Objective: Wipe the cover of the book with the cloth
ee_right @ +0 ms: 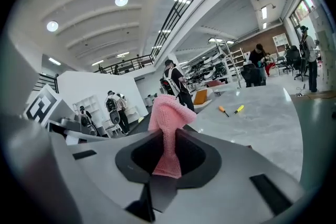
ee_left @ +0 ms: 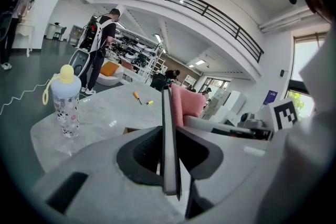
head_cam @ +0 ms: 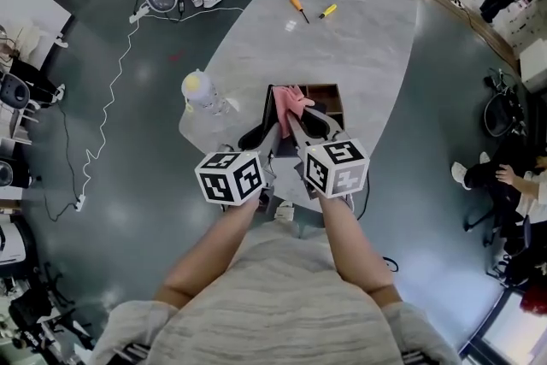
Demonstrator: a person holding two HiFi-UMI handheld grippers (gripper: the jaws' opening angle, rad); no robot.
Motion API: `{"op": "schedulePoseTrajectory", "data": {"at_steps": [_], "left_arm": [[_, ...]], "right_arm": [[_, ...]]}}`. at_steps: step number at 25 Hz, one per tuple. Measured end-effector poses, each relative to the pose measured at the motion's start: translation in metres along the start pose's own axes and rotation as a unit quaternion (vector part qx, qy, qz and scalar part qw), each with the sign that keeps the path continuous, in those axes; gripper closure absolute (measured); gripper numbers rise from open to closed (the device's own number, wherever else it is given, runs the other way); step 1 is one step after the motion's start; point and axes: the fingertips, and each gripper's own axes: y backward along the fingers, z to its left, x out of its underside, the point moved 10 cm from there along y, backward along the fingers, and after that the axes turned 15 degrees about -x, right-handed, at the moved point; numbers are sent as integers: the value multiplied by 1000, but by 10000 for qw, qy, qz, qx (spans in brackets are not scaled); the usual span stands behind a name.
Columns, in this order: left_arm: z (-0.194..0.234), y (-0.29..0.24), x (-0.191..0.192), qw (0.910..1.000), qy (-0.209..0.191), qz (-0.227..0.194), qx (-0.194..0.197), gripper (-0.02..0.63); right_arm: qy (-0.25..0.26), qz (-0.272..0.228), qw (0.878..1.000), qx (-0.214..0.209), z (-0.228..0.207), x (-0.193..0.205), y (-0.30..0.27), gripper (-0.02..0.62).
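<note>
My left gripper (ee_left: 169, 136) is shut on a thin dark book (ee_left: 169, 165), held upright and edge-on above the near end of the table. In the head view the book (head_cam: 270, 114) stands next to the pink cloth (head_cam: 293, 103). My right gripper (ee_right: 167, 157) is shut on that cloth (ee_right: 168, 113), which bunches up above the jaws. From the left gripper view the cloth (ee_left: 186, 103) lies right against the book's right face. Both grippers (head_cam: 267, 135) (head_cam: 306, 126) sit side by side, close together.
A brown open box (head_cam: 330, 97) lies on the grey oval table (head_cam: 359, 30) just beyond the grippers. A clear bottle with a yellow cap (head_cam: 198, 90) stands at the table's left edge. Two screwdrivers (head_cam: 298, 8) (head_cam: 327, 11) lie at the far end. People stand around the room.
</note>
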Motion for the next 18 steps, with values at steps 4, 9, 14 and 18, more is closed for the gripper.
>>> {"op": "schedulePoseTrajectory", "data": {"at_steps": [4, 9, 14, 18], "left_arm": [[2, -3, 1, 10000, 61, 3, -25, 528], [3, -6, 1, 9999, 107, 17, -31, 528], [8, -7, -2, 9999, 157, 35, -30, 526], [8, -8, -1, 9999, 153, 41, -20, 528]], "right_arm": [[302, 188, 9993, 126, -2, 7, -6, 537], [149, 289, 9989, 344, -17, 20, -4, 537], [-139, 415, 9965, 717, -39, 35, -2, 535], [-321, 552, 9926, 1031, -58, 50, 4, 537]]}}
